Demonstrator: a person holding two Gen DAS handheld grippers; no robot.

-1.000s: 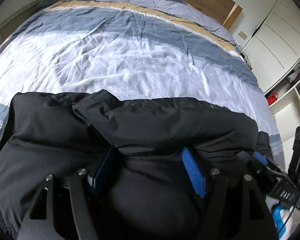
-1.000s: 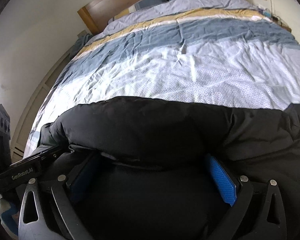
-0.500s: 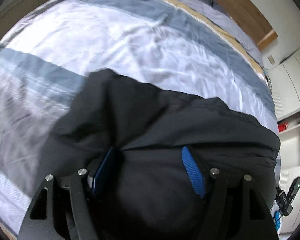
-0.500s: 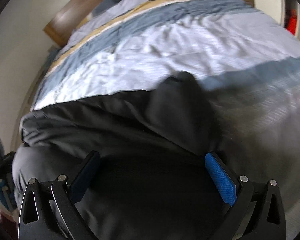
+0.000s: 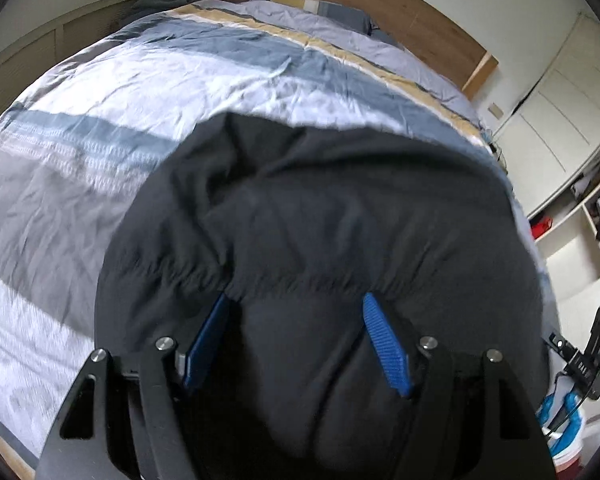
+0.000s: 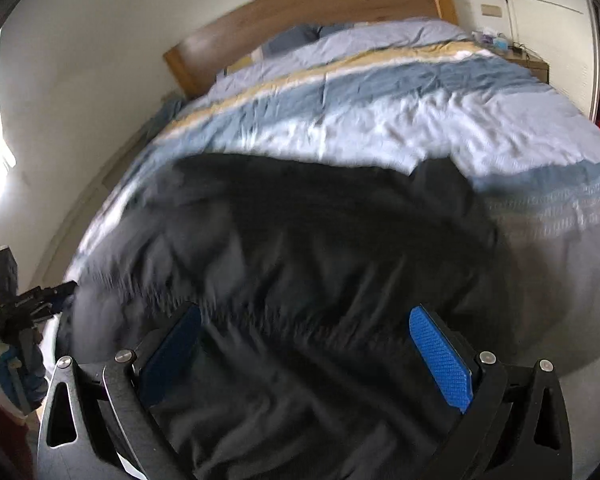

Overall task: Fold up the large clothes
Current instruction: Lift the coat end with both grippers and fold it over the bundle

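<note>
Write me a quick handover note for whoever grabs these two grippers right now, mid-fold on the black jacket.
Left gripper: jaws wide, closed on a thick bunch of the black jacket.
Right gripper: jaws wide, jacket fabric bunched between its pads.
Jacket: puffy, bundled up over the near end of the striped duvet.
Done: jacket gathered and gripped on both sides.
Left: lay it flat, finish the fold, release.

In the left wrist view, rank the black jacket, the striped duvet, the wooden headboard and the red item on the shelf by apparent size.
1. Black jacket and striped duvet: alike; nearness inflates the jacket.
2. Wooden headboard.
3. Red item.
</note>
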